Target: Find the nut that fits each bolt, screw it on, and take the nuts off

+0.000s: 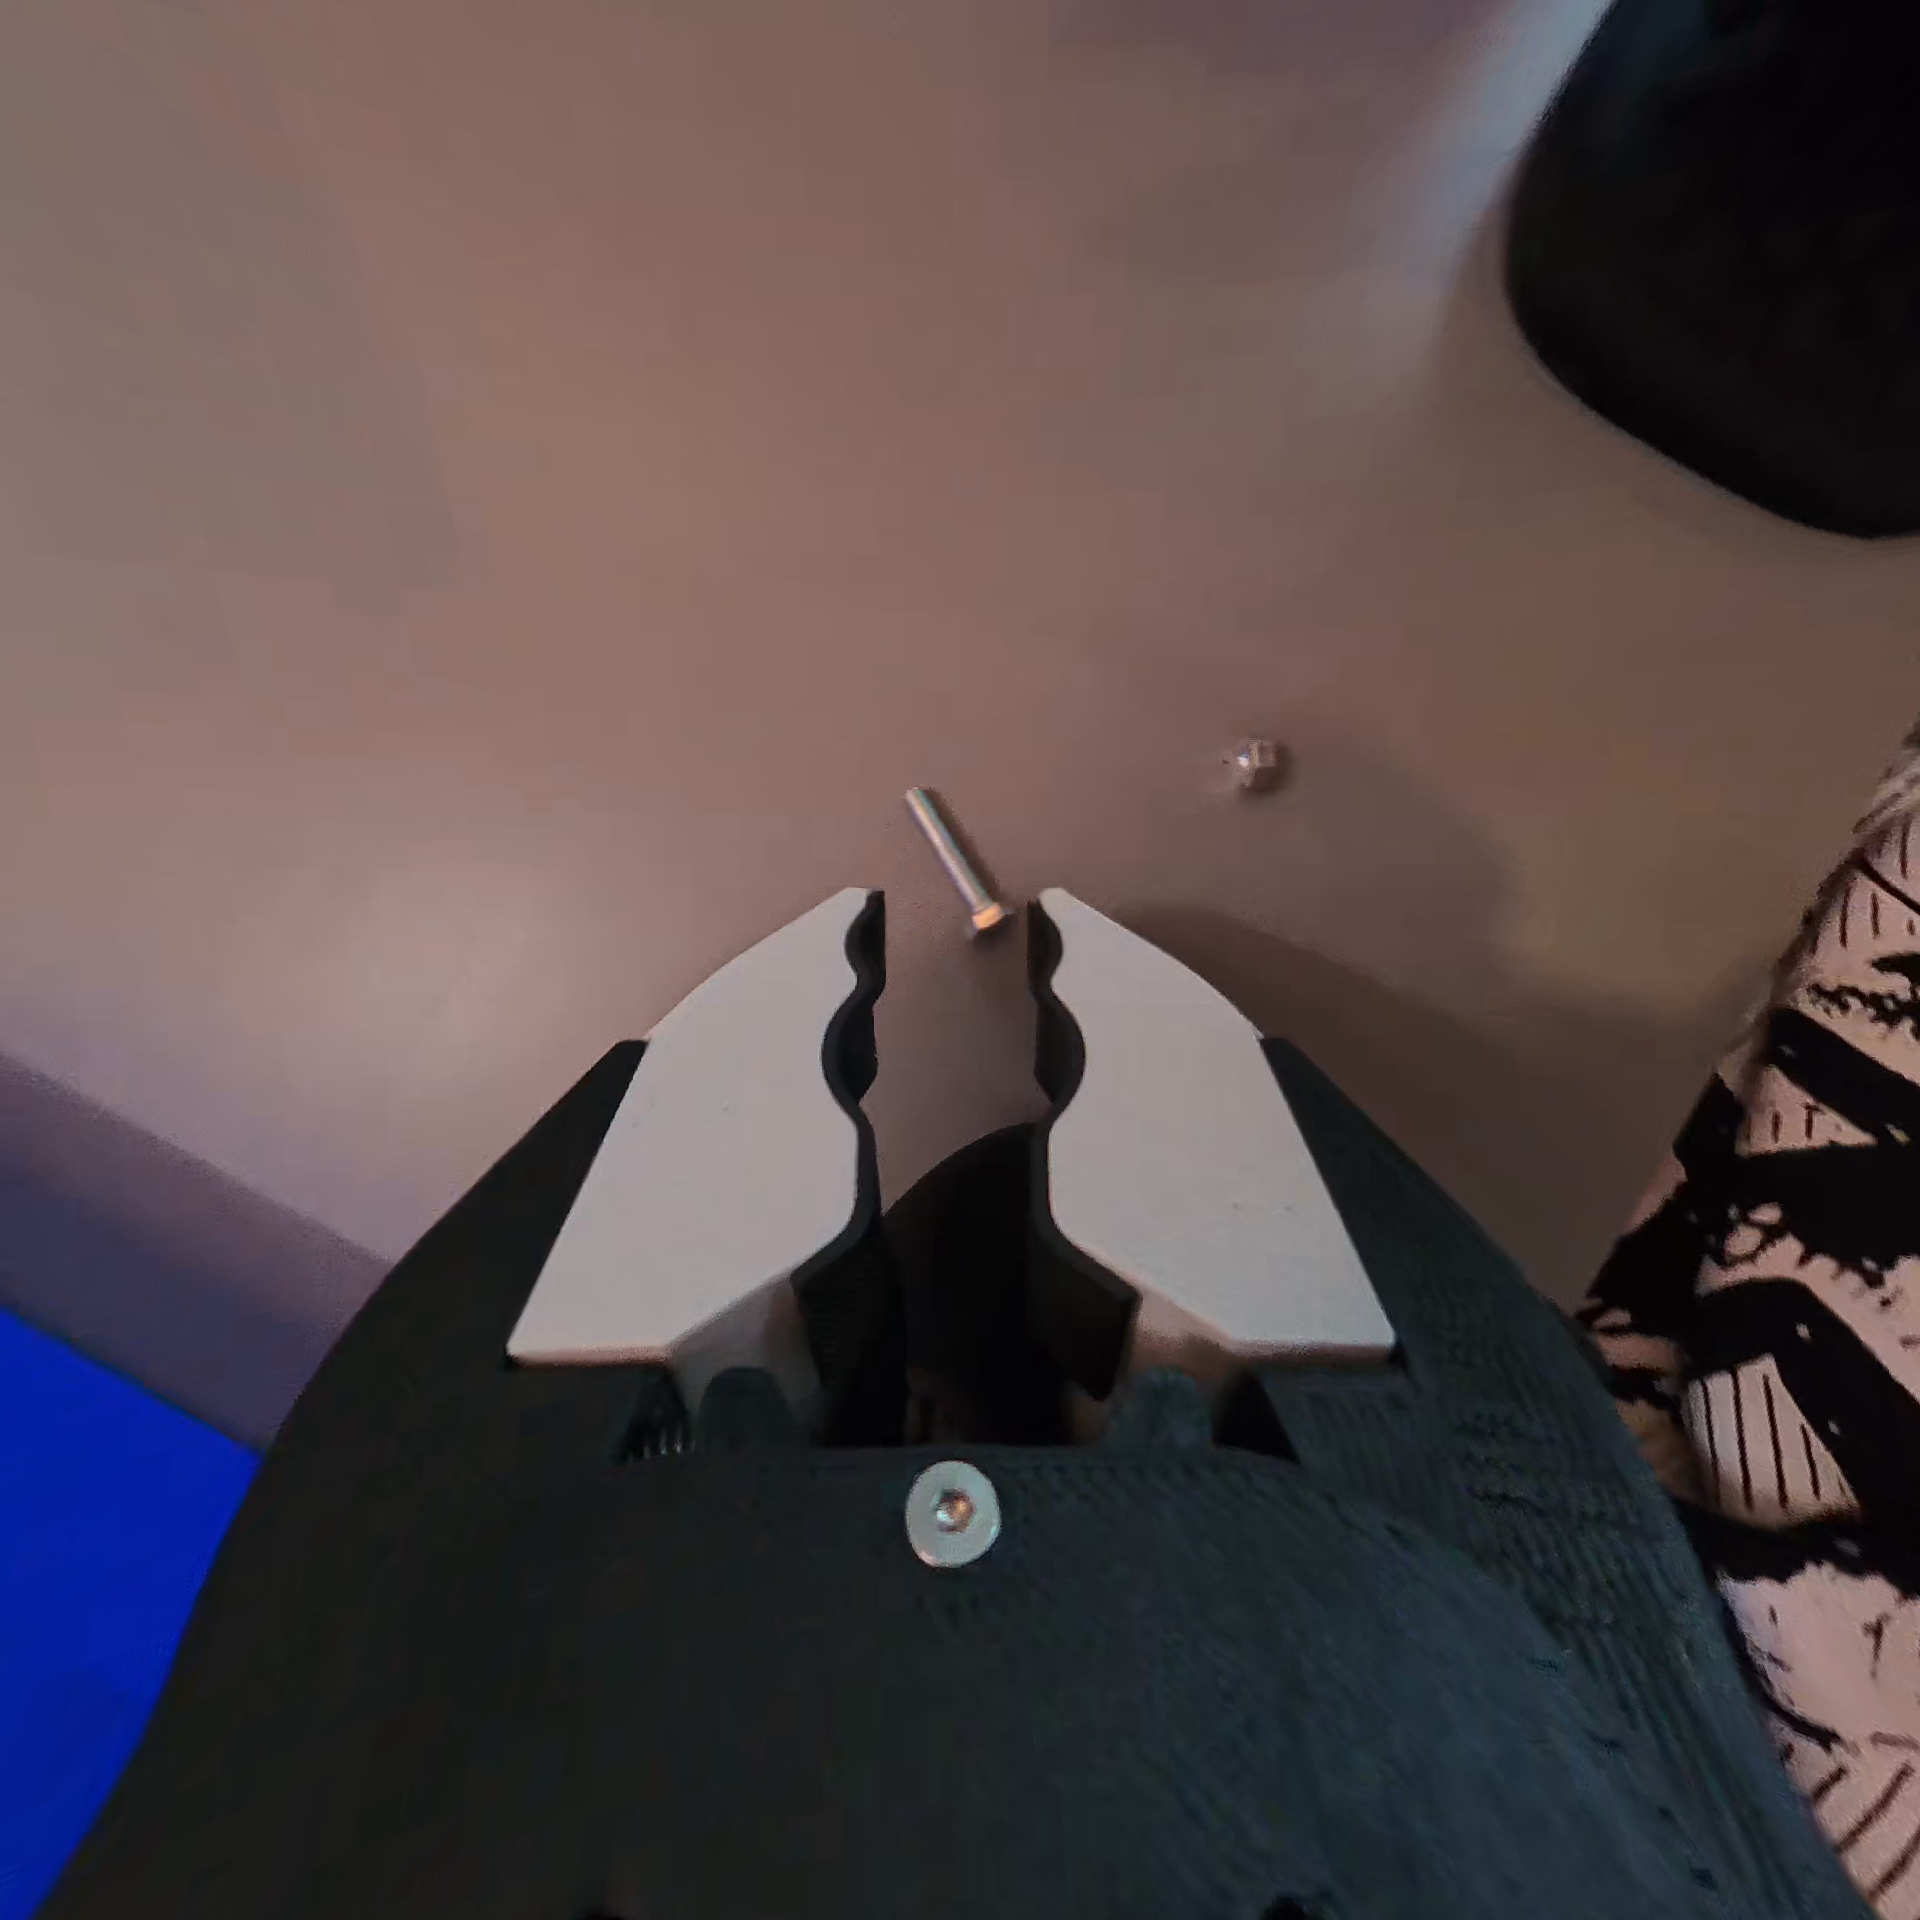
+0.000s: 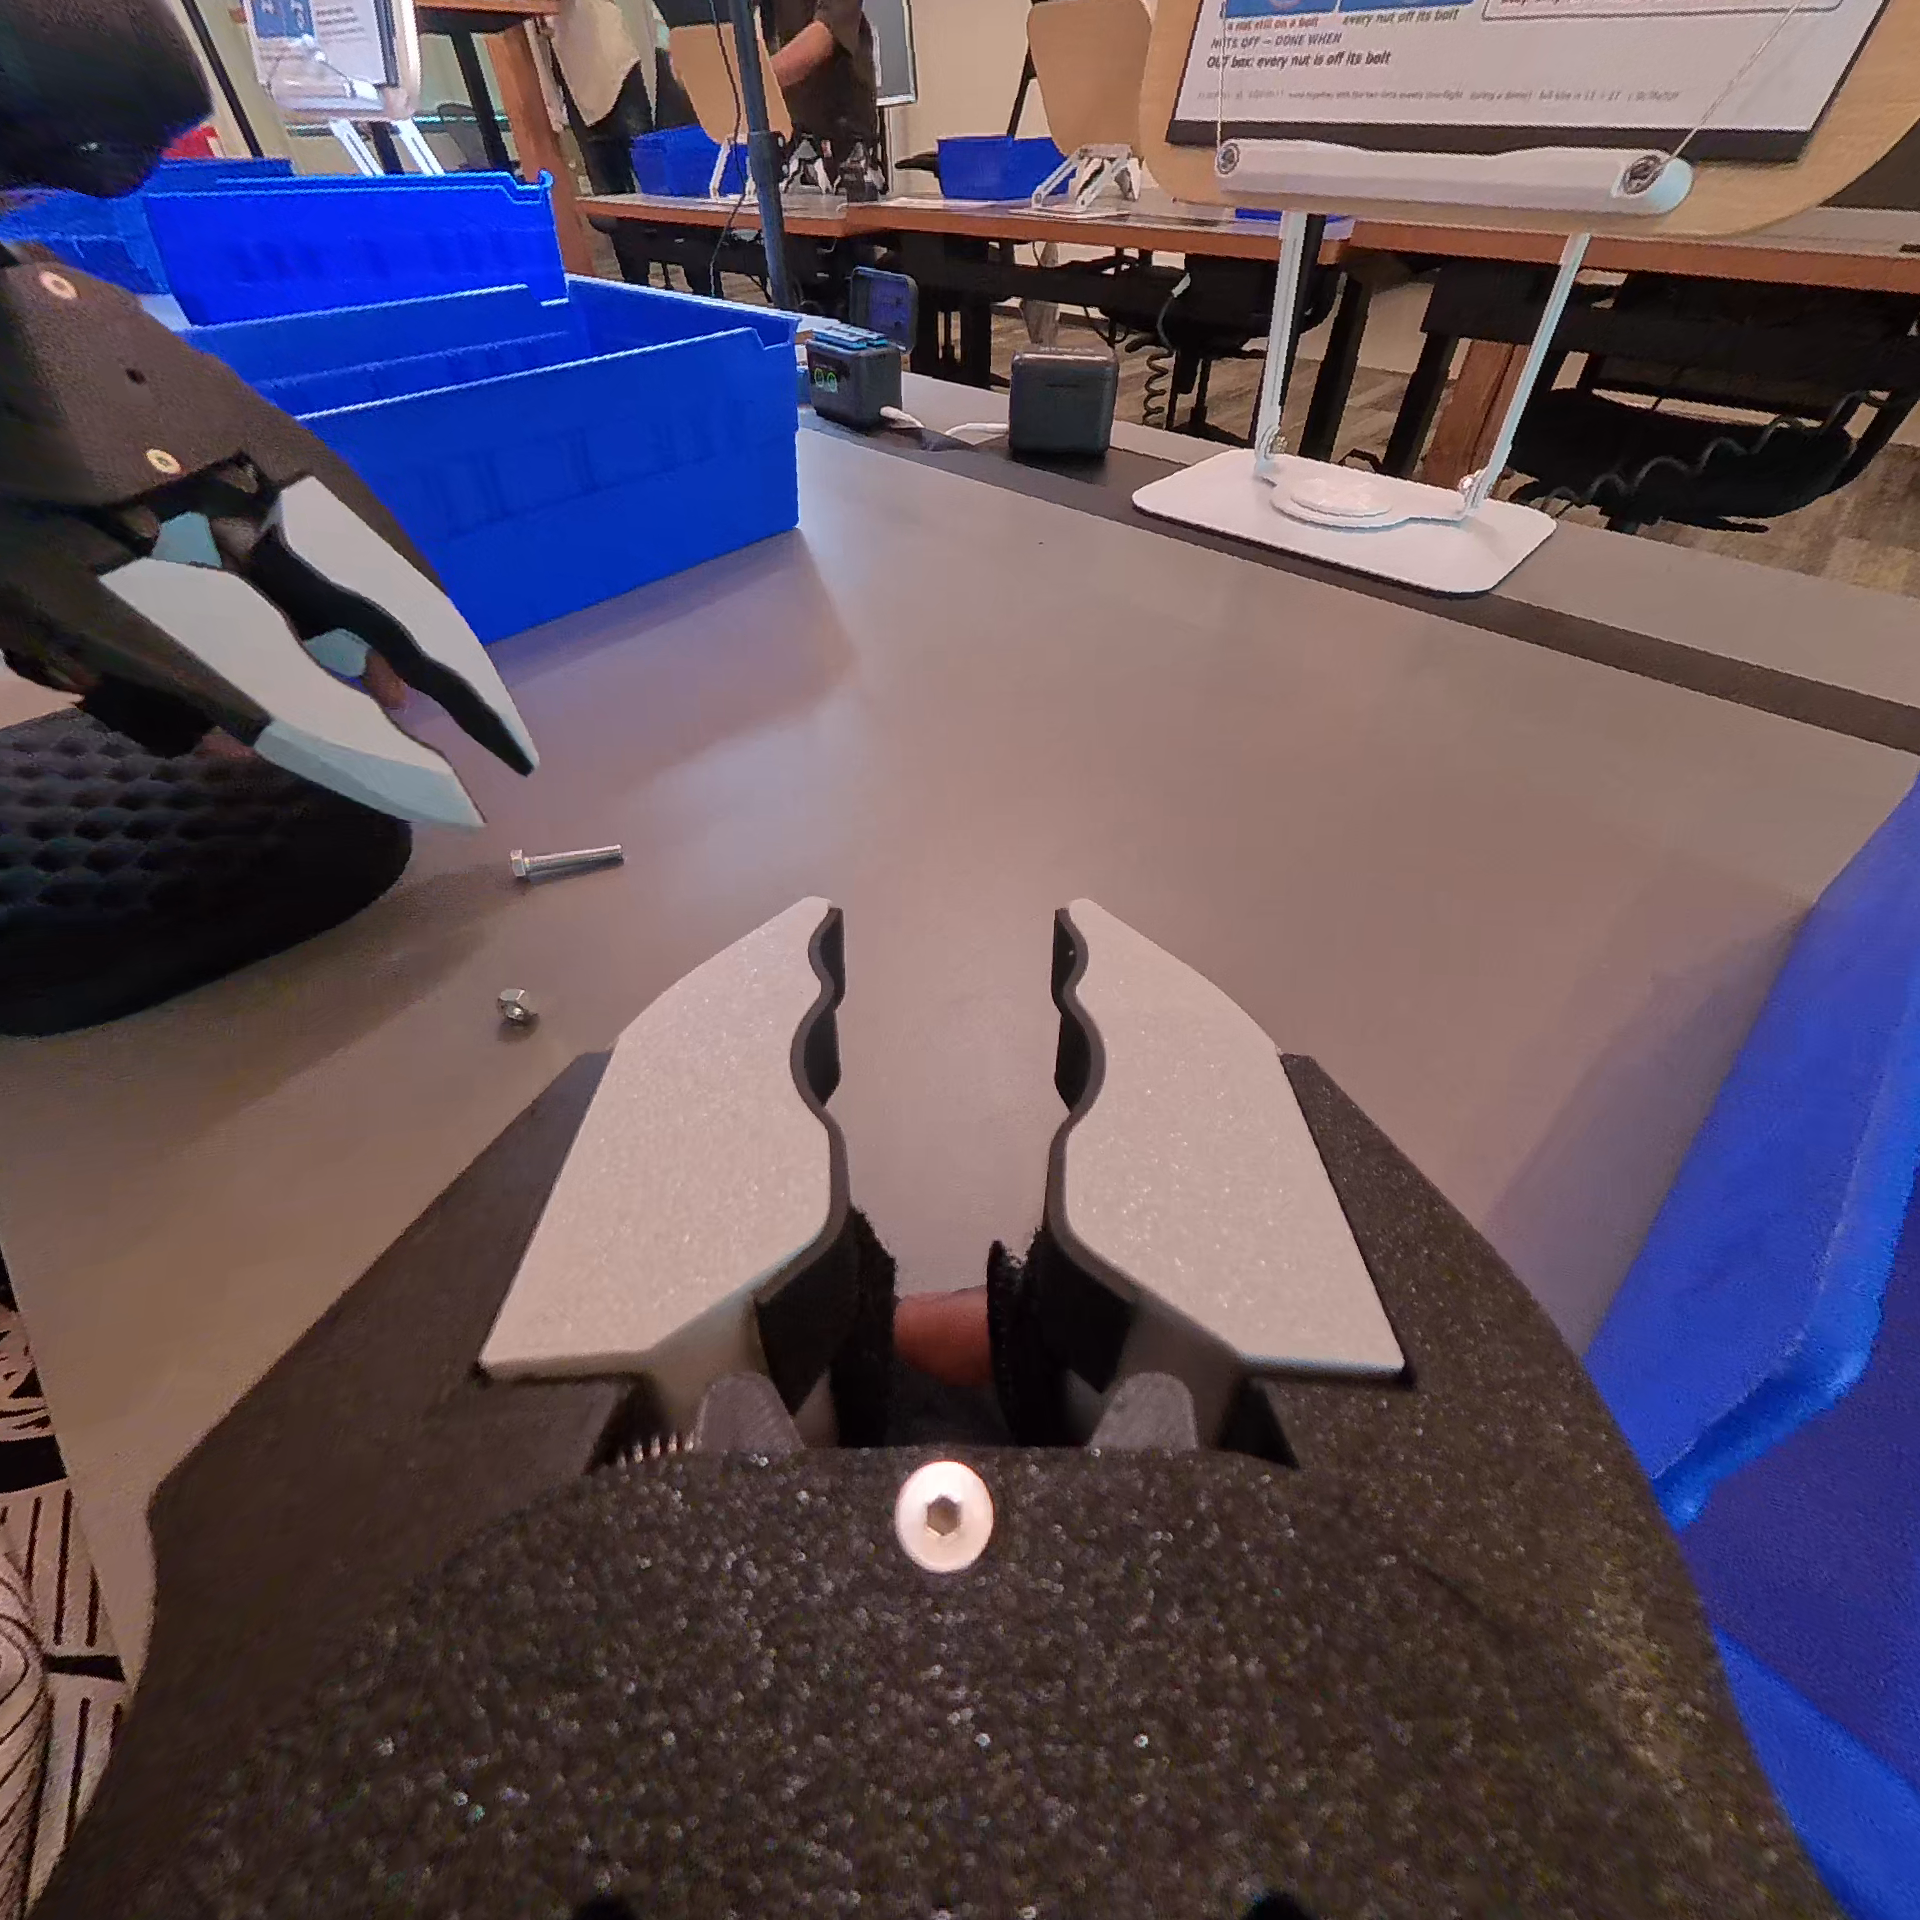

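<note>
- Left gripper (image 1: 956,909) hovers over the hex bolt (image 1: 953,861), jaws apart, empty.
- Right gripper (image 2: 943,920) gapes empty above the grey table (image 2: 1247,790).
- The nut (image 2: 514,1005) lies near the bolt, apart from it.

Bolt (image 1: 953,860): flat on desk (image 1: 520,520), just ahead of left hand-held gripper (image 1: 956,909) tips. Nut (image 1: 1255,762): on desk, ahead-right of it, apart from bolt. Bins (image 2: 540,416): far-left of right hand-held gripper (image 2: 943,920).

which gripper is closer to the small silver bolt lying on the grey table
Left. The left gripper hovers open right over the small silver bolt, tips flanking its head. The right gripper, open and empty, sits farther off to its side.
</note>
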Motion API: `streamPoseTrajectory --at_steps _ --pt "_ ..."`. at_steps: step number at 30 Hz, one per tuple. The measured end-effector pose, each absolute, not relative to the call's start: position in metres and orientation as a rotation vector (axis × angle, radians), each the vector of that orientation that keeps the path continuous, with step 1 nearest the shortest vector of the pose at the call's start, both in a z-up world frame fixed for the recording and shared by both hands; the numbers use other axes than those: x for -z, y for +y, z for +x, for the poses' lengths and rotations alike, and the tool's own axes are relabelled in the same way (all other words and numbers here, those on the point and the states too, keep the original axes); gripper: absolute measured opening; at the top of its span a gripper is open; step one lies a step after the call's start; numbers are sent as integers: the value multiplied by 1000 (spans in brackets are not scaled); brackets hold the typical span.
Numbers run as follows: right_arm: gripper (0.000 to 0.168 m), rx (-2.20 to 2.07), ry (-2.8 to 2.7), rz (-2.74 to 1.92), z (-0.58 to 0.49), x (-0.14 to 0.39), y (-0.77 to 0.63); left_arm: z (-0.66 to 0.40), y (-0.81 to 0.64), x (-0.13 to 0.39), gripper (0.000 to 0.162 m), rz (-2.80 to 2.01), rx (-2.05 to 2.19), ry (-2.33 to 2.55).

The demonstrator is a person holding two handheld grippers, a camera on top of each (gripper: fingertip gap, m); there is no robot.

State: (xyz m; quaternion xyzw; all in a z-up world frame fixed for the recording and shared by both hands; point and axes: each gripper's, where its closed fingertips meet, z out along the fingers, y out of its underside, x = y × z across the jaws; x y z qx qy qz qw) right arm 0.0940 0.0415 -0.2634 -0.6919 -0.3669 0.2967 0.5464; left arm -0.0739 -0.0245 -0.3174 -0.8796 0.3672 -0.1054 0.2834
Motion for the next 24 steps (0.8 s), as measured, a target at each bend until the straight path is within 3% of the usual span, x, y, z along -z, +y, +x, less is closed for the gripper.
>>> streamPoseTrajectory --at_steps 8,12,16,24 --pt "39 -706 -861 -1635 95 262 42 -68 -21 342 25 -2436 250 946" --pt "39 -703 -863 -1634 95 262 42 -68 -22 343 8 -2444 263 943" --pt "39 -705 -865 -1635 95 262 42 -70 -23 342 6 -2393 246 986" --pt "35 -889 -872 -1534 66 237 18 -40 -6 241 6 -1699 428 765"
